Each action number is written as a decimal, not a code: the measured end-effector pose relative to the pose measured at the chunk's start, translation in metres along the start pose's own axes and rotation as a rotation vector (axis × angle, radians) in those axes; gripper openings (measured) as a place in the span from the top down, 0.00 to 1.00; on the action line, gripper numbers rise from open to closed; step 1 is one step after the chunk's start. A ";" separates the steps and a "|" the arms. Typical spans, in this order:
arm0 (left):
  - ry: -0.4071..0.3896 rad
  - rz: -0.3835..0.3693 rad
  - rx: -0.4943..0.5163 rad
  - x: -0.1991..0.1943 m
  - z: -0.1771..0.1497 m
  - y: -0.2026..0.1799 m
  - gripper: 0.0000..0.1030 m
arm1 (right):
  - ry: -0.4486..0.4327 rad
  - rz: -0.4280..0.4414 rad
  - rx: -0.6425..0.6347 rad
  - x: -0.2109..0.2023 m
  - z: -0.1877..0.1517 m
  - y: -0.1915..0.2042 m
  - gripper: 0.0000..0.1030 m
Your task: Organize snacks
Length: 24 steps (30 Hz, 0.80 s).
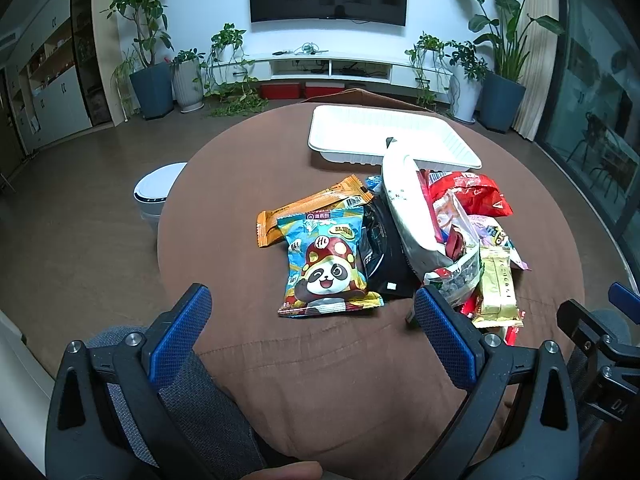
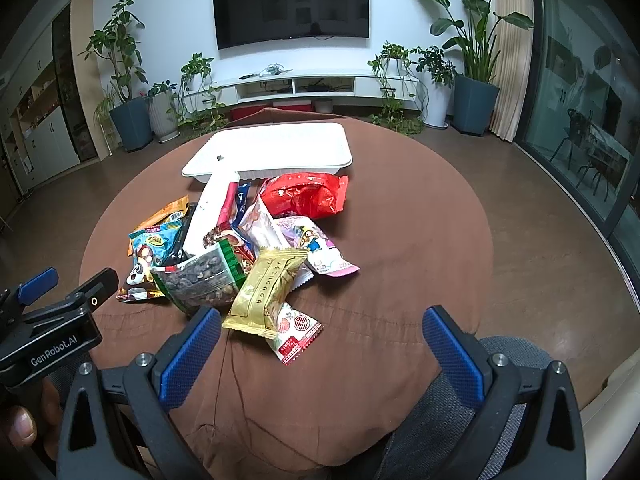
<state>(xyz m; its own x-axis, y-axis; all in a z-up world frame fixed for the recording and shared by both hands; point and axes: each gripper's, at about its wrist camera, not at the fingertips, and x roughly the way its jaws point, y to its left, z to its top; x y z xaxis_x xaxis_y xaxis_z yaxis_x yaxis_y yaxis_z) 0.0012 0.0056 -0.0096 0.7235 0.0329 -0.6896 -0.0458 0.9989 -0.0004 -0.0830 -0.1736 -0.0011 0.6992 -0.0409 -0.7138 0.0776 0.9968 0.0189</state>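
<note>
At 12 o'clock from your wide-open, empty left gripper (image 1: 312,332), the panda packet (image 1: 326,262) looks light and crinkly, so pinch 1 sealed edge.

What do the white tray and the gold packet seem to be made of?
White tray: looks like thin moulded plastic or pulp, matte, with a ribbed side wall; which one is unclear. Gold packet: apparently metallised film, glossy, with crimped end seals.

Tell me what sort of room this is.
Most likely a home living room: a wall-mounted television above a low white media shelf, potted plants on both sides, and a round table with a brown cloth.
</note>
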 end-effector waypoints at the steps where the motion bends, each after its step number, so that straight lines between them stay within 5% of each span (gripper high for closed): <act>1: 0.001 0.000 -0.001 0.000 0.000 0.000 0.00 | 0.000 0.000 -0.001 0.000 0.000 0.000 0.00; 24: 0.008 -0.003 -0.001 0.002 -0.002 -0.002 0.00 | 0.006 0.001 -0.001 0.000 -0.002 0.000 0.00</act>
<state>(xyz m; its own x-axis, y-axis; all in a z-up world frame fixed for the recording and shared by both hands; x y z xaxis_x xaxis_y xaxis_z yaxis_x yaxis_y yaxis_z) 0.0015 0.0034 -0.0124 0.7180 0.0297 -0.6954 -0.0442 0.9990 -0.0030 -0.0841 -0.1736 -0.0022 0.6952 -0.0393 -0.7177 0.0761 0.9969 0.0191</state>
